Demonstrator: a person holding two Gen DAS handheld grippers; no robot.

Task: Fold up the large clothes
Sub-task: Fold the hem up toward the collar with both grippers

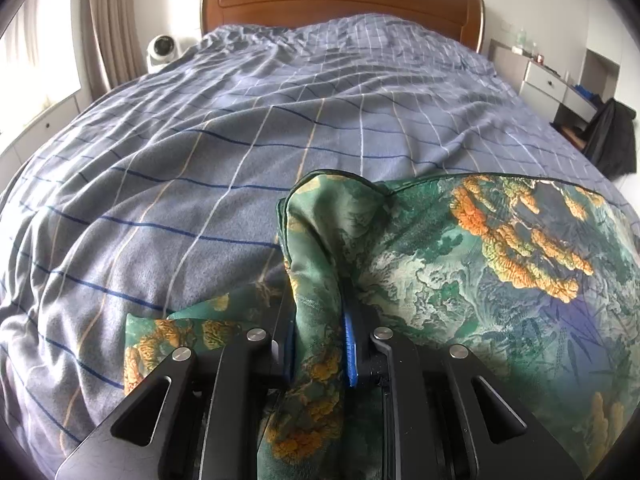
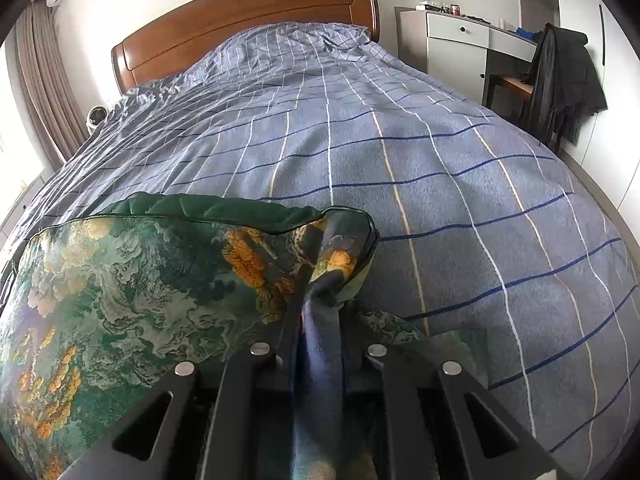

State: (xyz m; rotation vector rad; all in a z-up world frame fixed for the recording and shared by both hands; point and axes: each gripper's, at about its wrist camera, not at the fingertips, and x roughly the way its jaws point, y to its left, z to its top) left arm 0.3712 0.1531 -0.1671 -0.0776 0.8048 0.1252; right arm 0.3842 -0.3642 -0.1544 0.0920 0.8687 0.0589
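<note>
Left wrist view – left gripper [image 1: 318,320] pinching green garment [image 1: 460,264].

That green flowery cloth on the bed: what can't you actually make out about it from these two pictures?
- Left wrist view: the green printed cloth runs past the right and bottom edges, so its full shape and type are unknown.
- Right wrist view: the right gripper shows no pads; bunched fabric covers them.
- Both views: the cloth's near end is hidden behind the gripper bodies.
- Right wrist view: items on the dresser are too small to identify.
</note>
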